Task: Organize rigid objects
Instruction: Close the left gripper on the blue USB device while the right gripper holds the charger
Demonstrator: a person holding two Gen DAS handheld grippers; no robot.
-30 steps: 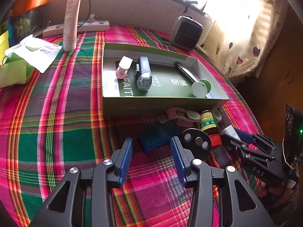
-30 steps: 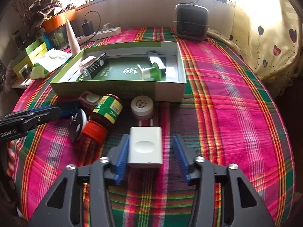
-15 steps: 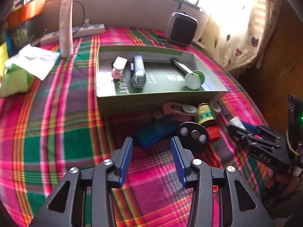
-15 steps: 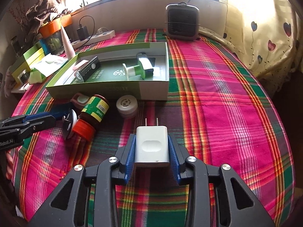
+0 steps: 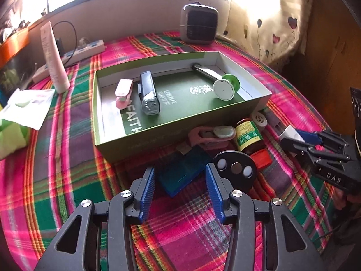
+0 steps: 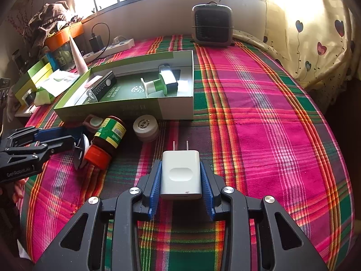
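Since the white charger [image 6: 181, 175] sits squeezed between the blue pads of the right gripper [image 6: 181, 181], prongs pointing away, I'd guess it's headed for the green box [image 6: 176, 110] where a spool [image 6: 155, 86] and a black gadget [image 6: 104, 85] already lie. The left gripper [image 5: 180, 188] has its jaws opening with nothing pinched, lined up on the blue case [image 5: 183, 169] beside a black disc [image 5: 234, 168] (probably next). A jar [image 6: 108, 139] and a small round tin [image 6: 146, 127] wait outside on the plaid cloth [image 6: 259, 124]; sunny window, heater [image 6: 212, 26] behind.
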